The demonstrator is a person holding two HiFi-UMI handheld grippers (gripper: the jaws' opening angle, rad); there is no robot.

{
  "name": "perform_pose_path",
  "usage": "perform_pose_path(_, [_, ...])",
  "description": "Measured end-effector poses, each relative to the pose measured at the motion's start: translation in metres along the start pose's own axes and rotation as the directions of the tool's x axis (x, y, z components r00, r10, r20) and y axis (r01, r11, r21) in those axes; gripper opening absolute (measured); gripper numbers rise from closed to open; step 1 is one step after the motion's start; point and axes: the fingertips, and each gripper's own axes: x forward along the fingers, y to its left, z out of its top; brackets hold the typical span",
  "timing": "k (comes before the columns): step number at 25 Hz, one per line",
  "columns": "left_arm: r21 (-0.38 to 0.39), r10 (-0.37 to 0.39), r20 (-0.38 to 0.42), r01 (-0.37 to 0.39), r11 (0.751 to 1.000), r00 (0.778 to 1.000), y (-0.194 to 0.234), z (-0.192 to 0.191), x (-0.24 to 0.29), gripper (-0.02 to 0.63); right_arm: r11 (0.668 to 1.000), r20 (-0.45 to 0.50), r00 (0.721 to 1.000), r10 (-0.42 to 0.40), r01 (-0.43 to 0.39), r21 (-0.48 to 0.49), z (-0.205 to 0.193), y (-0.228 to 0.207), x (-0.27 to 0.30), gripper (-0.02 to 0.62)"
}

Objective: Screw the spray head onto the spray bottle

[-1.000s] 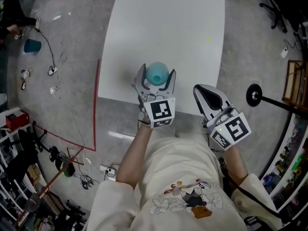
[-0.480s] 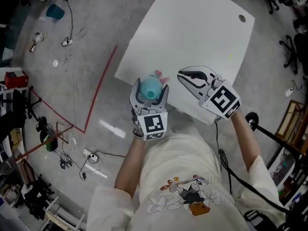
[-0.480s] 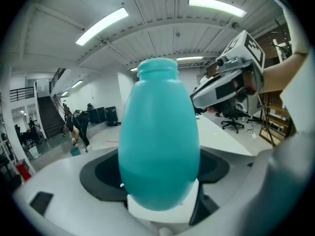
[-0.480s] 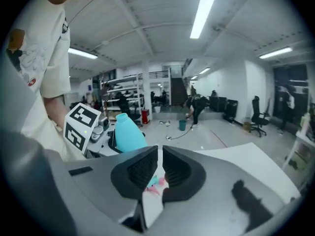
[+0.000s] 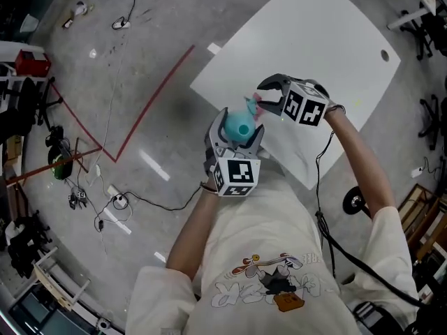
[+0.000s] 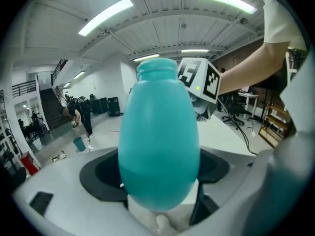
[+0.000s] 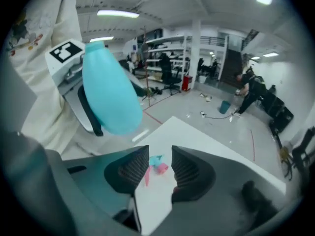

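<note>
- Left gripper [image 5: 237, 130]: jaws clenched round the belly of the teal spray bottle [image 6: 158, 141], which is held in the air just off the near edge of the white desk [image 5: 328, 40], bare neck upward; the body looks smooth and egg-shaped, so it would likely slide or spin in the grip once a twisting force reaches the neck.
- The bottle sits slightly tilted in the right gripper view; if the neck is not lined up with the head when they meet, the threads would probably cross and jam instead of turning home.
- Spray head [image 7: 156, 165]: small, teal and pink, lying on its side on the desk close to that near edge, a thin pink part pointing toward the edge; a light knock could send it off onto the floor [image 5: 140, 82].
- Right gripper [image 5: 267, 96]: pointed down over the spray head; jaws have just been opening and stand released, the head showing in the gap between them, no pad pressing on it; closing off-centre could flick it away, or catch only the pink part, leaving the collar badly placed for screwing.
- The two grippers are near each other; a careless approach could bump the bottle.
</note>
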Motion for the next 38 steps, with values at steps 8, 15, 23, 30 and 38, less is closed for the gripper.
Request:
perform_pose_path(8, [-0.019, -0.004, -0.068, 0.003, 1.000, 0.998, 0.018, -0.022, -0.011, 0.417, 0.884, -0.400, 0.916, 0.037, -0.217, -0.414, -0.047, 0.003, 0.063, 0.135])
perform_pose_path(15, [-0.007, -0.040, -0.128, 0.040, 0.999, 0.991, 0.035, -0.044, -0.008, 0.417, 0.844, -0.491, 0.867, 0.082, -0.322, -0.429, -0.050, -0.006, 0.089, 0.135])
perform_pose_path(23, [-0.019, -0.069, -0.143, 0.067, 0.998, 0.987, 0.048, -0.049, -0.002, 0.417, 0.800, -0.562, 0.817, 0.129, -0.421, -0.428, -0.052, 0.000, 0.110, 0.133])
perform_pose_path(30, [-0.013, -0.092, -0.154, 0.091, 0.996, 0.984, 0.057, -0.058, -0.004, 0.417, 0.730, -0.606, 0.786, 0.122, -0.485, -0.482, -0.046, 0.011, 0.121, 0.133])
perform_pose_path(38, [-0.025, -0.098, -0.165, 0.095, 0.995, 0.981, 0.058, -0.055, -0.005, 0.417, 0.751, -0.604, 0.780, 0.162, -0.494, -0.438, -0.051, 0.011, 0.114, 0.132])
